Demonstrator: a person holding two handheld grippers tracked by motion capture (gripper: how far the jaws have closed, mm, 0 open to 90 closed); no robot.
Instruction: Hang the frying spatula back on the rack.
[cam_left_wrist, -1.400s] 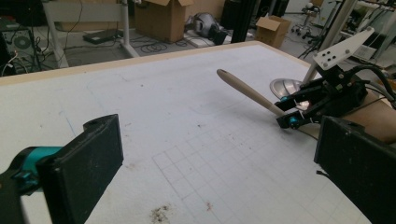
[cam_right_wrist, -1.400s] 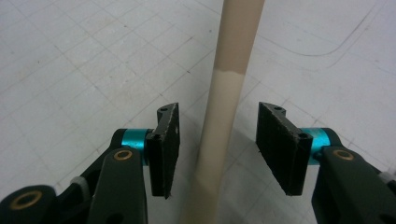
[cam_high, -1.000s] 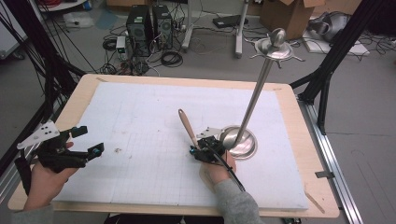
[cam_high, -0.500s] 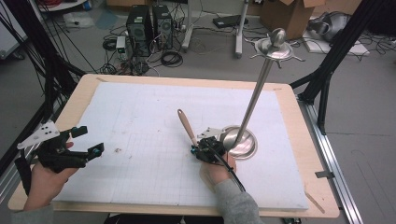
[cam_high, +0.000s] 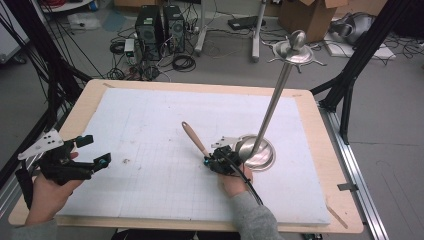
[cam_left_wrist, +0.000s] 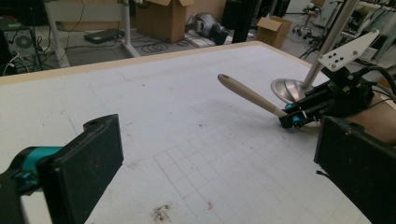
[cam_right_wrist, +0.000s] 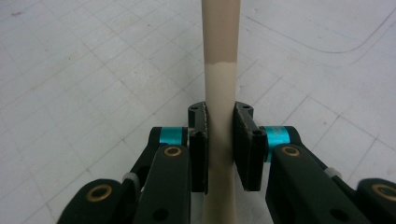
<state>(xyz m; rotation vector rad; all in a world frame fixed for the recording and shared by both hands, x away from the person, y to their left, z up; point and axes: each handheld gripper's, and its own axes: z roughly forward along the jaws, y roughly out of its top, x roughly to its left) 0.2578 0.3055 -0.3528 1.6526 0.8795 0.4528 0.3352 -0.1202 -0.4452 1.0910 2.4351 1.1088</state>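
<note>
A utensil with a beige handle (cam_high: 194, 139) slants up and to the far left from my right gripper (cam_high: 214, 163), which is shut on its lower shaft near the table's middle. In the right gripper view the pads (cam_right_wrist: 244, 140) press both sides of the handle (cam_right_wrist: 220, 70). The utensil's working end is hidden behind the hand. My left gripper (cam_high: 95, 150) hovers open near the table's left edge with nothing between its jaws. The left gripper view has the handle (cam_left_wrist: 247, 95) and the right gripper (cam_left_wrist: 292, 119) at the far right.
A tall metal stand (cam_high: 272, 107) rises from a round shiny base (cam_high: 260, 154) just right of my right gripper. The white gridded mat (cam_high: 150, 120) covers the wooden table. Small dirt specks (cam_left_wrist: 161, 212) lie near my left gripper.
My right gripper has shifted slightly to the left with the utensil in it. The left gripper has stayed put.
</note>
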